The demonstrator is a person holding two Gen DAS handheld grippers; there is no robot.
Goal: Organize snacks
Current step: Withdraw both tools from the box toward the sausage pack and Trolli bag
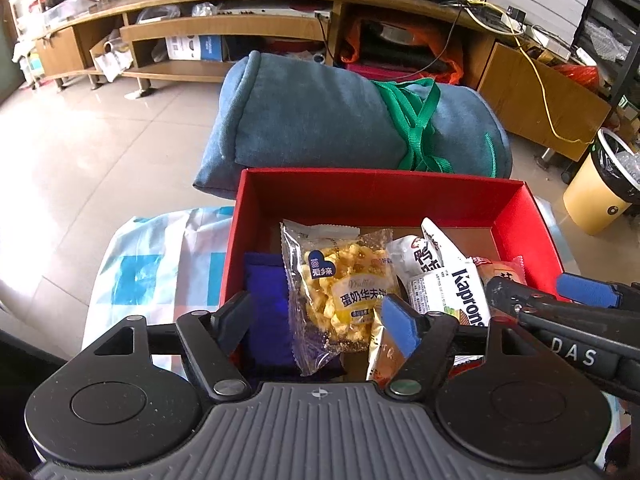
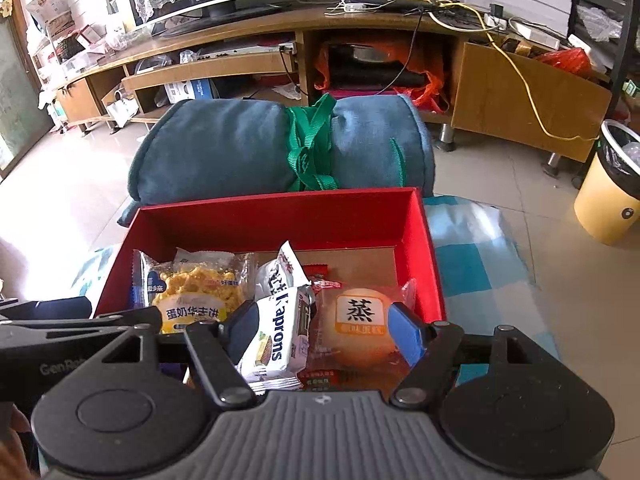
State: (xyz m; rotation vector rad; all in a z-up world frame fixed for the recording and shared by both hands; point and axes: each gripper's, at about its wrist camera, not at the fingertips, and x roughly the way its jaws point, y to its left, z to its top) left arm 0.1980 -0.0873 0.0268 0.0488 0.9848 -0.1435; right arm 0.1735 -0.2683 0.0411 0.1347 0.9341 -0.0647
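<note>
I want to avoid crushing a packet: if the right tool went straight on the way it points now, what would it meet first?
Most likely the steamed cake packet in the red box, which lies between the right tool's open fingers, with the Kaprons wafer pack just beside it. Depth is hard to judge here.

We saw an open box (image 2: 276,216) resting on a cloth-covered desk (image 2: 472,256). Inside it, a waffle packet (image 2: 196,292) lay at the left, a wafer packet (image 2: 276,340) in the middle, and a steamed cake packet (image 2: 360,328) at the right, touching one another. Behind the box lay a rolled blanket (image 2: 224,148). Farther back stood a long shelf unit (image 2: 224,68), with a bin (image 2: 612,184) on the floor at the right.
</note>
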